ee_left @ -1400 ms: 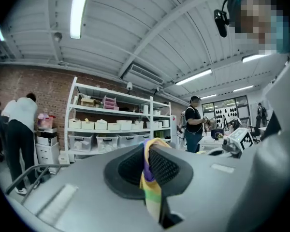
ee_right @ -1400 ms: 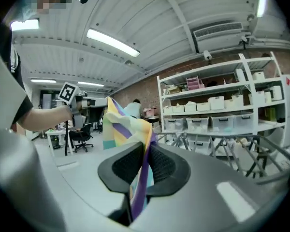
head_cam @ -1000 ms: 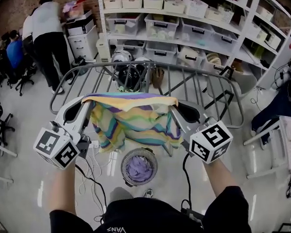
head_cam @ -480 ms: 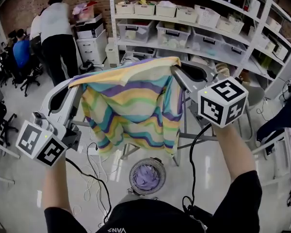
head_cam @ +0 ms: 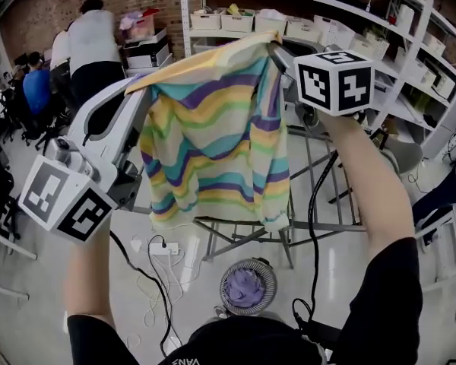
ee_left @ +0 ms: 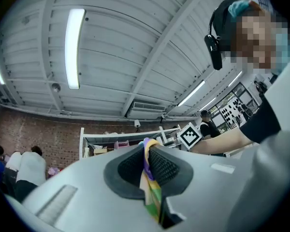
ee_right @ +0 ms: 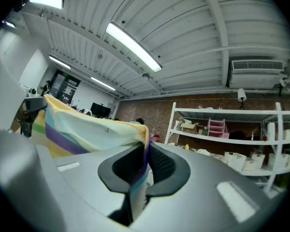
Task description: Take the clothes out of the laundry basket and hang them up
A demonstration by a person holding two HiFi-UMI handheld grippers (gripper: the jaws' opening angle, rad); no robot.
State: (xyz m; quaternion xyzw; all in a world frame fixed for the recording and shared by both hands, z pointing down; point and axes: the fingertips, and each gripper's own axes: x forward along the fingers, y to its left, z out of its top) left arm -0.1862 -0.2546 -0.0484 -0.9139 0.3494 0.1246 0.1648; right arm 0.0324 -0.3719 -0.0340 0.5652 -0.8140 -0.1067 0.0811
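Striped cloth, yellow/teal/purple, hangs spread in the air btwn my two grippers, well above the laundry basket on the floor. Left gripper: jaws pinched tight on one top corner. Right gripper: same on the other corner. Step, I reckon: carrying it to the drying rack behind it. Next move needs the taut top edge laid over a rail w/o bunching. Long axis runs corner to corner, right end higher; hem points at the floor.
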